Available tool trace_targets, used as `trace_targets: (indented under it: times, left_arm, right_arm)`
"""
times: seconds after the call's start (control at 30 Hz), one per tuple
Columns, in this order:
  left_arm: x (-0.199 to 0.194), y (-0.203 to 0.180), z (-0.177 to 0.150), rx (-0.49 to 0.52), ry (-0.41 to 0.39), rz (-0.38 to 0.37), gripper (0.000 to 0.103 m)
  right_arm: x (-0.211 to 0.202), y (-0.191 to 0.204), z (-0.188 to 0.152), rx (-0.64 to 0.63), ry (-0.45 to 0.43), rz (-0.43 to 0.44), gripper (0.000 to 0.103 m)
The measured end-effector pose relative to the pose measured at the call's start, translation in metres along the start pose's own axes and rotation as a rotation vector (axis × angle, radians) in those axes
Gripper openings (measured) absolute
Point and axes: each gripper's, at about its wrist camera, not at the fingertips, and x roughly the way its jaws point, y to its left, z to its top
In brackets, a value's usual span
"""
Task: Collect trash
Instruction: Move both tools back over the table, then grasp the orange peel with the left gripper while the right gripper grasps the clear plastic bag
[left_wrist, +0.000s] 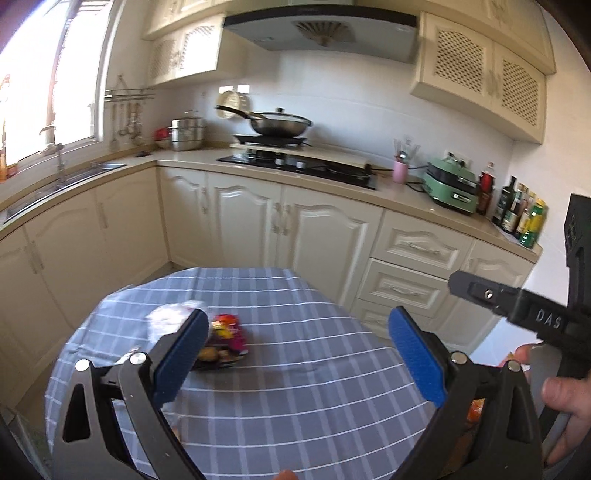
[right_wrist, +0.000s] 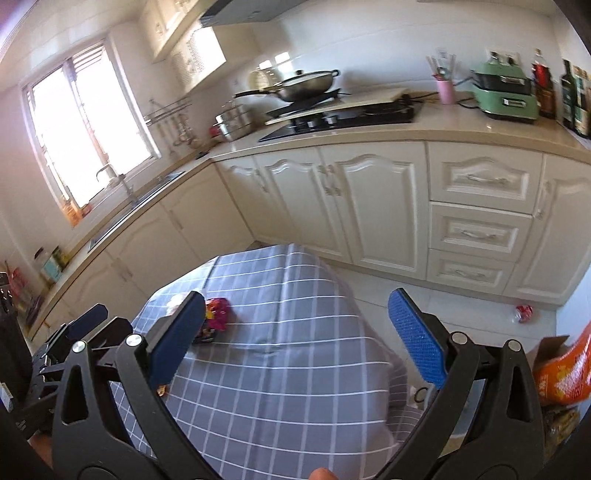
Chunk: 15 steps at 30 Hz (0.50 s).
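Observation:
A colourful snack wrapper (left_wrist: 226, 341) lies on the grey checked tablecloth (left_wrist: 295, 369), with a crumpled clear plastic bag (left_wrist: 166, 317) just left of it. Both are partly hidden behind my left finger. My left gripper (left_wrist: 299, 332) is open and empty above the table, the wrapper near its left pad. The wrapper also shows in the right wrist view (right_wrist: 216, 314). My right gripper (right_wrist: 297, 314) is open and empty over the table's right part. It also shows at the right in the left wrist view (left_wrist: 517, 302).
An orange bag (right_wrist: 565, 373) and cardboard sit at the lower right beside the table. A red can (right_wrist: 523, 312) lies on the floor by the cabinets (right_wrist: 369, 206). The counter holds a hob with a wok (left_wrist: 277, 123), a green appliance (left_wrist: 452, 186) and bottles (left_wrist: 521, 214).

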Motion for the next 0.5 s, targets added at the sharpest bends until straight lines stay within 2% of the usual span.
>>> trace_targets:
  times: [0.27,0.5]
  left_arm:
    - [-0.021,0.057,-0.032,-0.016,0.01,0.096,0.096]
    - [-0.014,0.114,-0.086,-0.07,0.126,0.182,0.096]
  right_arm:
    - [0.019,0.041,-0.01,-0.065,0.052,0.052,0.097]
    - [0.055,0.076,-0.037,-0.122,0.157,0.103,0.097]
